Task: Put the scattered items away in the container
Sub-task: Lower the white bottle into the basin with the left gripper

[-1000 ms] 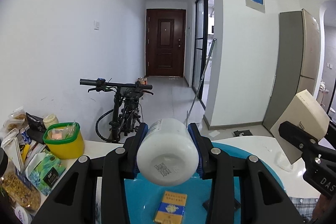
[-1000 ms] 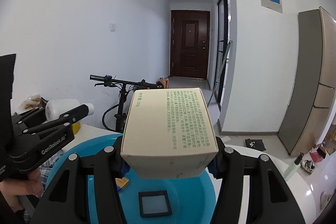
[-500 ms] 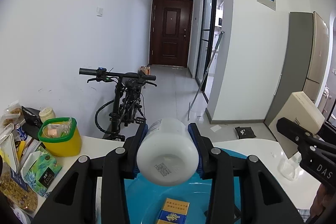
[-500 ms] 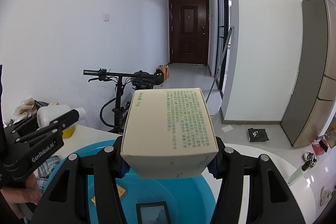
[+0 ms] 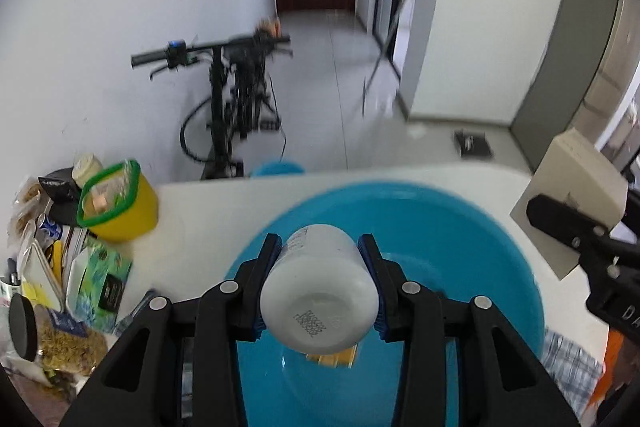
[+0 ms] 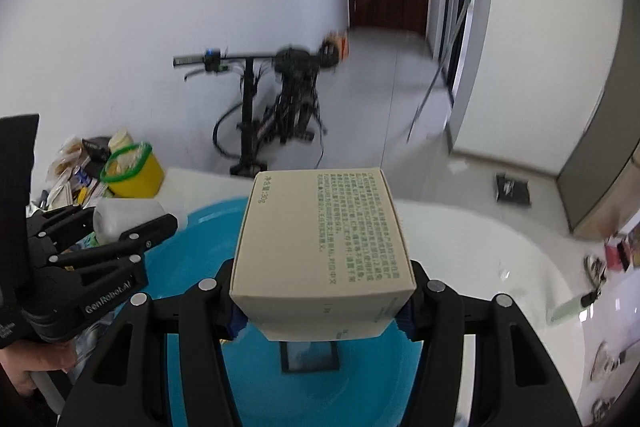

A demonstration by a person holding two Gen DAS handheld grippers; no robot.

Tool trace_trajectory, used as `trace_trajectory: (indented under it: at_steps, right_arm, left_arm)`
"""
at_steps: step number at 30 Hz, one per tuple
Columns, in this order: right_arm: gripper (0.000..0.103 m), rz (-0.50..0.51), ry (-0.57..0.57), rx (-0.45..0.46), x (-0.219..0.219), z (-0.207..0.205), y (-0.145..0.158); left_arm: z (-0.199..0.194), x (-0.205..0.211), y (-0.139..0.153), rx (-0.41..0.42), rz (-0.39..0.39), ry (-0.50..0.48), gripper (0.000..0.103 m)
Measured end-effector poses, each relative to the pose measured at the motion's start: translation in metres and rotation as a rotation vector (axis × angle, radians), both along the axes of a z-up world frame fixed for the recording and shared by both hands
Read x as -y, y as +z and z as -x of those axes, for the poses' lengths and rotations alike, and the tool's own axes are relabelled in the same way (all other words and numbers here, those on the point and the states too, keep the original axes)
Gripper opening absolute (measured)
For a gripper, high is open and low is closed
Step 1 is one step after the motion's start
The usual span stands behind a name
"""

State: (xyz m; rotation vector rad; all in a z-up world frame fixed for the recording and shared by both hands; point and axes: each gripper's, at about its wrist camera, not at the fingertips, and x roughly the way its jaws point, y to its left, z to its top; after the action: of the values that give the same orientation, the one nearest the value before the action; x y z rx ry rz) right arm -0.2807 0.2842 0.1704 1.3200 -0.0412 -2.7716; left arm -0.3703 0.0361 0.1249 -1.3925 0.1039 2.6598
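My left tool (image 5: 320, 281) is clamped on a white plastic bottle (image 5: 319, 301), held above the blue basin (image 5: 460, 227) on the white table (image 5: 208, 203). My right tool (image 6: 322, 301) is clamped on a beige cardboard box (image 6: 320, 247), also over the basin. Inside the basin lie 1 yellow pack (image 5: 334, 357) and 1 small black-framed square item (image 6: 310, 355).
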Motion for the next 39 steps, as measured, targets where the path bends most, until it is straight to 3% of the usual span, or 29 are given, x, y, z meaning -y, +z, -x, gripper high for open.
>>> trace_trajectory:
  at_steps: [6, 15, 29, 39]
  right_arm:
    - [0.055, 0.036, 0.008, 0.127, -0.009, 0.007, -0.013]
    - [0.055, 0.037, 0.03, 0.163, -0.004, 0.014, -0.029]
    - [0.055, 0.05, 0.037, 0.286, -0.004, 0.021, -0.098]
    - [0.055, 0.049, 0.036, 0.311, -0.01, 0.019, -0.114]
  left_arm:
    - [0.004, -0.001, -0.006, 0.113, -0.026, 0.0, 0.042]
    - [0.007, 0.0, -0.027, 0.158, -0.025, 0.002, 0.042]
    - [0.01, -0.006, -0.094, 0.273, -0.041, 0.004, 0.042]
    - [0.013, -0.01, -0.119, 0.315, -0.037, 0.015, 0.042]
